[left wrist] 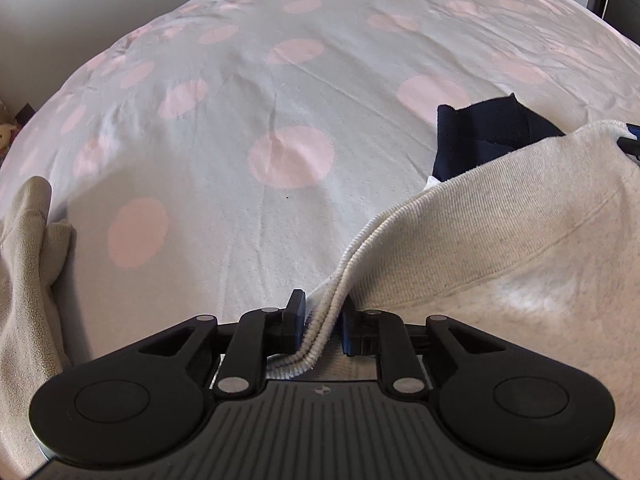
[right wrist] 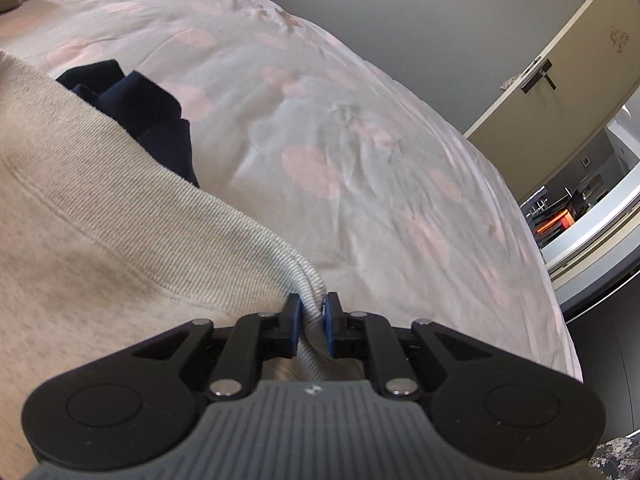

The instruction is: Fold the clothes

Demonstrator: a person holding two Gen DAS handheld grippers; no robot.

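Observation:
A cream sweatshirt (left wrist: 500,232) with a ribbed hem lies over a bed. My left gripper (left wrist: 322,320) is shut on the ribbed hem at one corner. In the right wrist view the same sweatshirt (right wrist: 80,220) fills the left side, and my right gripper (right wrist: 311,320) is shut on its ribbed hem at the other corner. A dark navy garment (left wrist: 480,136) lies on the bed beyond the sweatshirt and partly under it; it also shows in the right wrist view (right wrist: 152,120).
The bed cover (left wrist: 280,100) is pale grey with pink dots. A beige fleece garment (left wrist: 28,264) lies at the left. In the right wrist view the bed edge (right wrist: 560,320) drops off to the right, with a door (right wrist: 560,80) and a wall beyond.

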